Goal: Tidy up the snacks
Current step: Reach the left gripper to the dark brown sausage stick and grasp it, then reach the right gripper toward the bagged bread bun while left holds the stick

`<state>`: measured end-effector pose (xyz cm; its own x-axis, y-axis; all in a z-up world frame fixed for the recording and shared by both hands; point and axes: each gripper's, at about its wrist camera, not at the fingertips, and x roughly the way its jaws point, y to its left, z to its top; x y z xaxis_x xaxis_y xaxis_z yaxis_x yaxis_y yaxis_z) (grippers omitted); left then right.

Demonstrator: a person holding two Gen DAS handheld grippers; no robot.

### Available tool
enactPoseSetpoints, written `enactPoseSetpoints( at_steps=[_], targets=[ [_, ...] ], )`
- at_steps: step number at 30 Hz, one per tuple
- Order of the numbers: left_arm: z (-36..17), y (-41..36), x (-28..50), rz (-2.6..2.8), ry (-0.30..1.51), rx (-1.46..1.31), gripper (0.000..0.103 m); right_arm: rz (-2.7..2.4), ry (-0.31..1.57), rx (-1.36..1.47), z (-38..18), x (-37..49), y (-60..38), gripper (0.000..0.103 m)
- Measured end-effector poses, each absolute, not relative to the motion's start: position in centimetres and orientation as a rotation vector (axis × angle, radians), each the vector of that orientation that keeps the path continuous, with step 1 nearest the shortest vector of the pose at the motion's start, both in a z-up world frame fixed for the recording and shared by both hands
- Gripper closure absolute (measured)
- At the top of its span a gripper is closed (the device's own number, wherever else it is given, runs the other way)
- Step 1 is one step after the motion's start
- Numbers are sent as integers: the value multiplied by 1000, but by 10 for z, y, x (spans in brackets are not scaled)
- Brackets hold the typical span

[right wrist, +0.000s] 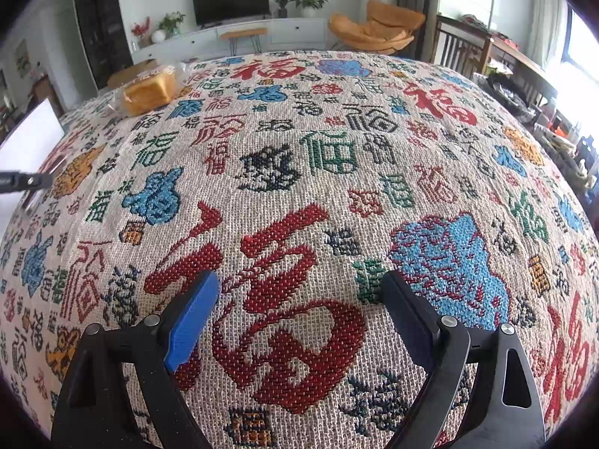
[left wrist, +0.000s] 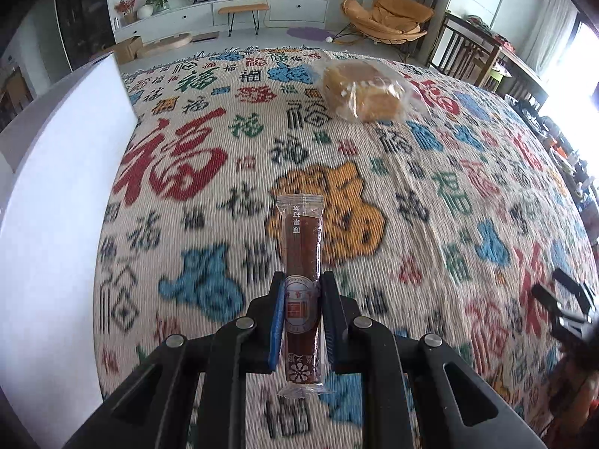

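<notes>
- My left gripper (left wrist: 301, 292) is clamped on a long snack stick (left wrist: 301, 262) in a clear wrapper, the brown bar inside showing through; the blue pads (left wrist: 276, 321) press its lower half from both sides.
- The stick stands out along the fingers, its crimped top end well past the tips and its bottom end, printed with a small flower, hanging below the pads. It looks lifted clear of the cloth, though from this angle I can't be sure.
- Under it lies the woven tablecloth (left wrist: 374, 172), covered in red, blue, green and orange characters.
- A bag of sliced bread (left wrist: 368, 89) in clear plastic sits on the far part of the cloth, well apart from the stick; from the right wrist view it shows at the far left (right wrist: 149, 89).
- A white box wall (left wrist: 63, 172) runs along the left edge of the table, near my left gripper.
- My right gripper (right wrist: 299, 307) hangs over the cloth with its jaws spread wide and nothing between them; one blue pad (right wrist: 191, 321) faces the camera.
- The right gripper's black fingers also show at the right edge of the left wrist view (left wrist: 565, 299).
</notes>
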<state>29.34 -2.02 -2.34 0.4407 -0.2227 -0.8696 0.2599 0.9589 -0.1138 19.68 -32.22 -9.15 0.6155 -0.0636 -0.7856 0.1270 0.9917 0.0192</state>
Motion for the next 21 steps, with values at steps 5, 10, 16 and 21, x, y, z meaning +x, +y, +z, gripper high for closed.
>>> enactPoseSetpoints(
  at_steps=[5, 10, 16, 21],
  targets=[
    [-39, -13, 244, -291, 1064, 52, 78, -110, 902, 75, -92, 197, -322, 12],
    [-46, -23, 246, -240, 969, 173, 21, -110, 902, 76, -92, 197, -322, 12],
    [-60, -4, 258, -217, 957, 101, 0, -109, 903, 77, -92, 197, -322, 12],
    [-60, -2, 258, -237, 943, 105, 0, -68, 939, 56, -90, 204, -320, 9]
  ],
)
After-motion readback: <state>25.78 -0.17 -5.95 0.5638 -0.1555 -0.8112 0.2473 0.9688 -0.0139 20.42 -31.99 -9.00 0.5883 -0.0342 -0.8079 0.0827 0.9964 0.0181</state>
